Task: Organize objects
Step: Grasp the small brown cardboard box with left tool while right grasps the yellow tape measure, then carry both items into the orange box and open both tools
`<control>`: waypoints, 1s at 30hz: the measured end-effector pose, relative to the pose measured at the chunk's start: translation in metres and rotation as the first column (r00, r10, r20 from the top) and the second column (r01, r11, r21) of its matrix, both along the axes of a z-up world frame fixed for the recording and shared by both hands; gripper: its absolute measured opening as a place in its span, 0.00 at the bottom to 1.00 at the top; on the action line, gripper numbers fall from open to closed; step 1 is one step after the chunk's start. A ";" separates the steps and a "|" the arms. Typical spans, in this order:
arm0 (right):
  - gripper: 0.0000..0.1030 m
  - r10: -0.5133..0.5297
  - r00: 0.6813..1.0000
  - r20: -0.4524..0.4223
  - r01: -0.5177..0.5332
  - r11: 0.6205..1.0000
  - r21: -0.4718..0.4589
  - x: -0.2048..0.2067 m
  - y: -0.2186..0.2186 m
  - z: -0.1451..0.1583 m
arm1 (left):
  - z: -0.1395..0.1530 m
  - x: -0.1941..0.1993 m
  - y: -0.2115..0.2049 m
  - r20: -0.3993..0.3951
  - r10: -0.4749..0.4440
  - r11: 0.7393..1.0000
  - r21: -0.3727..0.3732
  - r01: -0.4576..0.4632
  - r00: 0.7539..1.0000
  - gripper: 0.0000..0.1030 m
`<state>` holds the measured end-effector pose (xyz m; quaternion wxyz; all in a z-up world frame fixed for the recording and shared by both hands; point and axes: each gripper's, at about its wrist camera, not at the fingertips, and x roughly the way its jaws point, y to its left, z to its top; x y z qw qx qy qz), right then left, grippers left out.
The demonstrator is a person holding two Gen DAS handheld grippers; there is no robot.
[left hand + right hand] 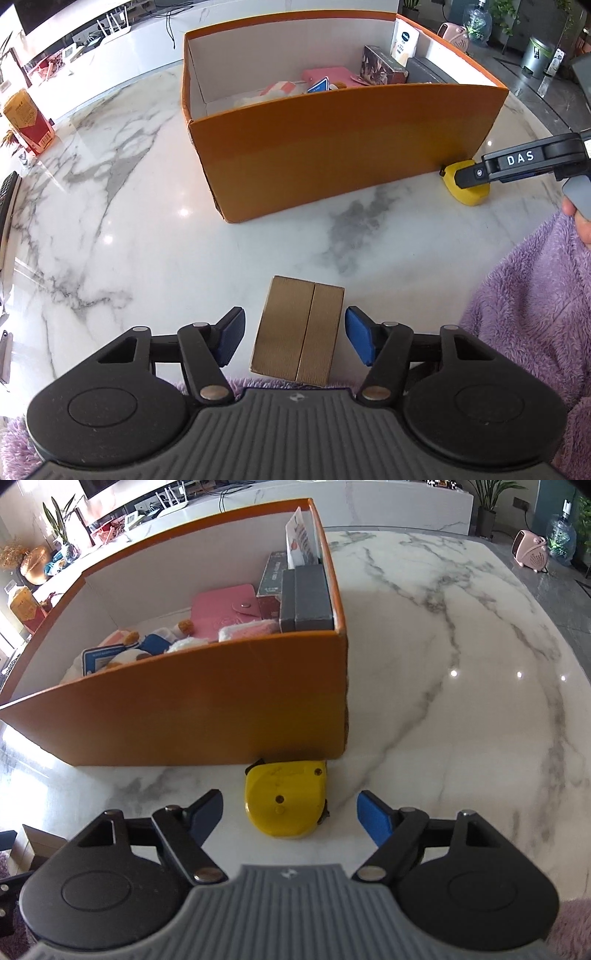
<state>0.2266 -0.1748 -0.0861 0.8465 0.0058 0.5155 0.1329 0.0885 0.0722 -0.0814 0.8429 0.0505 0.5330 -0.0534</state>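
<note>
Left gripper (294, 338) fingers apart around brown box (298, 334); right gripper (290, 818) fingers apart around tape measure (286, 798). Orange bin (207, 705) part-filled; both items left.

The left gripper (294, 341) points steeply downward, its jaws spread, the blue pads (357, 340) at 3 and 9 o'clock of the gap and pressing on nothing. The right gripper (290, 818) also tilts steeply down with its jaws wide apart, pads (375, 821) free on both sides. In the left wrist view the right gripper (466, 177) reaches in from 3 o'clock, a fingertip (569, 206) of the hand showing on its handle above a fluffy purple sleeve (532, 314).
</note>
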 end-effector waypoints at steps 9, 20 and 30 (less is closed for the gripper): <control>0.76 0.022 0.999 -0.027 -0.023 0.999 -0.042 0.005 0.010 -0.009 | -0.002 -0.001 0.001 0.011 0.006 1.000 -0.021 -0.006 1.000 0.54; 0.54 0.062 0.998 -0.010 -0.063 0.991 -0.115 0.002 0.020 -0.013 | -0.002 -0.001 0.002 0.017 0.026 0.999 -0.020 -0.025 1.000 0.53; 0.54 0.090 0.995 0.038 -0.087 0.992 -0.089 -0.011 0.016 -0.001 | 0.011 -0.003 0.013 0.048 0.075 0.994 -0.082 -0.070 0.996 0.53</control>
